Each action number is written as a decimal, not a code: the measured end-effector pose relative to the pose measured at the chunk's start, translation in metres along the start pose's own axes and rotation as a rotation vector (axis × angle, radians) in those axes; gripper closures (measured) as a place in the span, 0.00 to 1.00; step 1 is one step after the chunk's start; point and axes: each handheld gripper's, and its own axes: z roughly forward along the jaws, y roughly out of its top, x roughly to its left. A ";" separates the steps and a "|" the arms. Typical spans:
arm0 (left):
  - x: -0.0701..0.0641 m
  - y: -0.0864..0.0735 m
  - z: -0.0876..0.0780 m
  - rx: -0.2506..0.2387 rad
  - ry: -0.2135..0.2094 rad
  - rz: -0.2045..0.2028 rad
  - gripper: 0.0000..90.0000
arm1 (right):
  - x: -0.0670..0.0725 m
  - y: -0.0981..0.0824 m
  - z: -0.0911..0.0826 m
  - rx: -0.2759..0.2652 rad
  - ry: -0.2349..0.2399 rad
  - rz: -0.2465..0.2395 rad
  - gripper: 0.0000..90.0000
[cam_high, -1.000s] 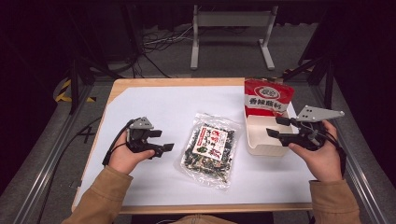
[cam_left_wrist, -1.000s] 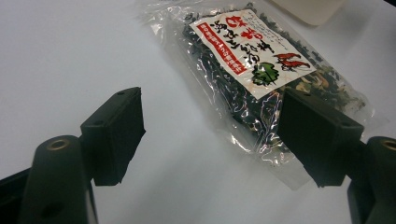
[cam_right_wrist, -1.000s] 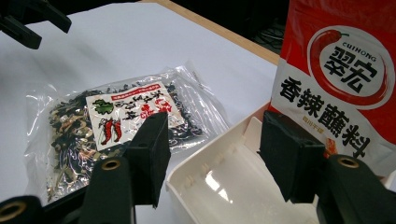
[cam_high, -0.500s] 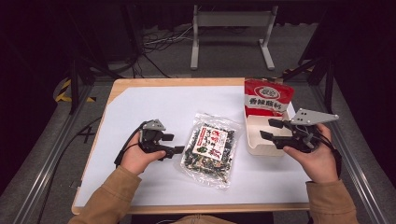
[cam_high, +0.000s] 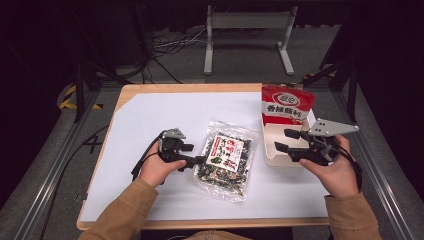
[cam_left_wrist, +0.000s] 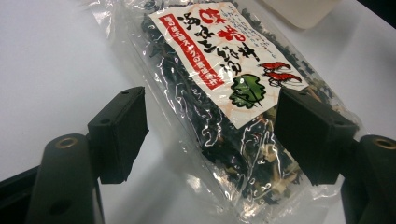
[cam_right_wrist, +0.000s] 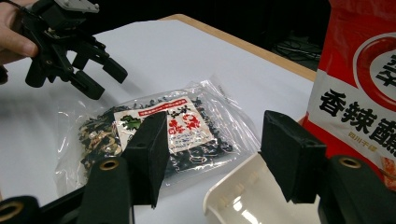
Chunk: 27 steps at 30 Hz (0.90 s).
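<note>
Left tool (cam_high: 196, 154): jaws spread, nothing pinched; they've been wobbling a little wider and narrower, no contact with anything yet. It sits low at the near-left edge of the clear crinkly plastic bag of dark dried seaweed with a white-and-red printed label (cam_high: 225, 159), tips just touching or just short of the film, can't tell which from the high view. In the left tool's own view the bag (cam_left_wrist: 224, 93) runs between the two black pads (cam_left_wrist: 119, 133) and away from them, near corner already inside the gap, so the bag's long axis points roughly straight out from this tool, tilted toward the far right. That's the relation that matters: left tool is right at the bag, the right one is well off it, so my read is the left takes the pick by closing on that near edge. Bag is flat, floppy, glossy, loose flaky contents, so it will sag and slide. It lies mid-counter on the white counter sheet (cam_high: 150, 120). Right of the bag: shallow cream plastic tray (cam_high: 272, 145), and behind that tray a red foil snack pouch with white lettering (cam_high: 287, 104) standing upright in or against it. Right tool (cam_high: 282, 141) hovers over the tray's right side, jaws apart, empty.
</note>
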 end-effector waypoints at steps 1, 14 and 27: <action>0.000 0.000 0.002 -0.005 -0.001 -0.014 0.29 | 0.000 0.000 0.000 -0.001 0.001 0.000 0.46; 0.014 0.000 0.024 -0.022 -0.037 -0.099 0.30 | 0.003 -0.001 0.001 -0.009 0.009 0.014 0.45; 0.015 0.000 0.045 0.016 -0.048 -0.131 0.25 | 0.007 -0.003 -0.001 -0.011 0.006 0.023 0.43</action>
